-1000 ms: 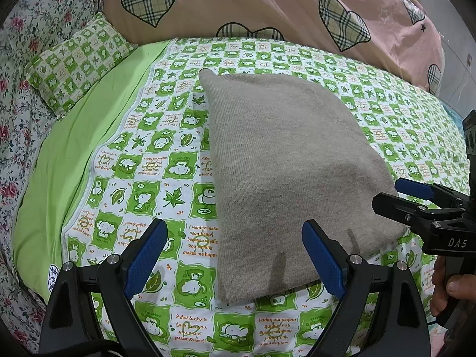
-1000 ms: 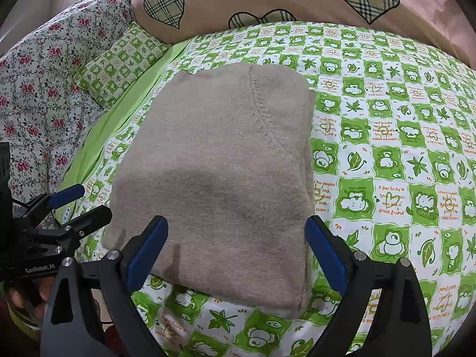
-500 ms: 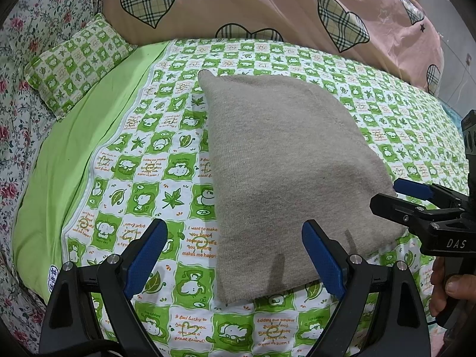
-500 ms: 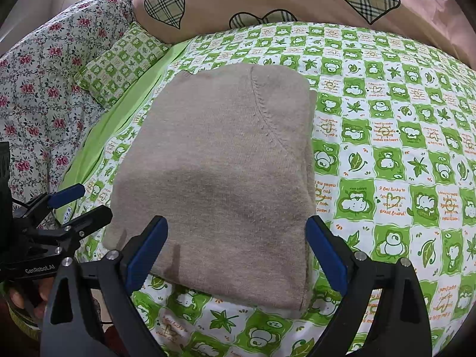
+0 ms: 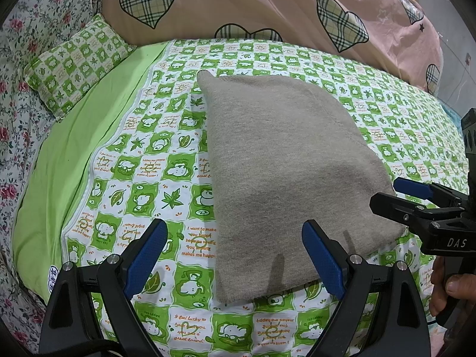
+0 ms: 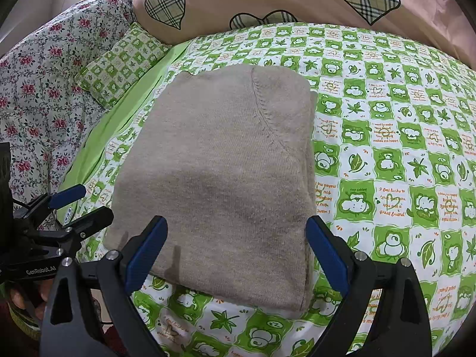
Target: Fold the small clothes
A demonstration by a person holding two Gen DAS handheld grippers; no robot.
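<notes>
On the bed (image 5: 178, 154), a soft, limp sweater (image 5: 285, 163) lies folded, best pinched at its near corners by both spread, empty tools (image 5: 235, 260) (image 6: 236, 260)

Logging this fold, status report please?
Left gripper open, empty. Right gripper open, empty. Beige knit folded flat on bedspread. Nothing in the way.

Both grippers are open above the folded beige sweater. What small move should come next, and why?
Probably lower the open left gripper onto the near edge of the folded beige knitted sweater and close. Neither it nor the open right gripper holds anything, and the sweater lies flat on the green checked sheet, perhaps awaiting one more fold.
</notes>
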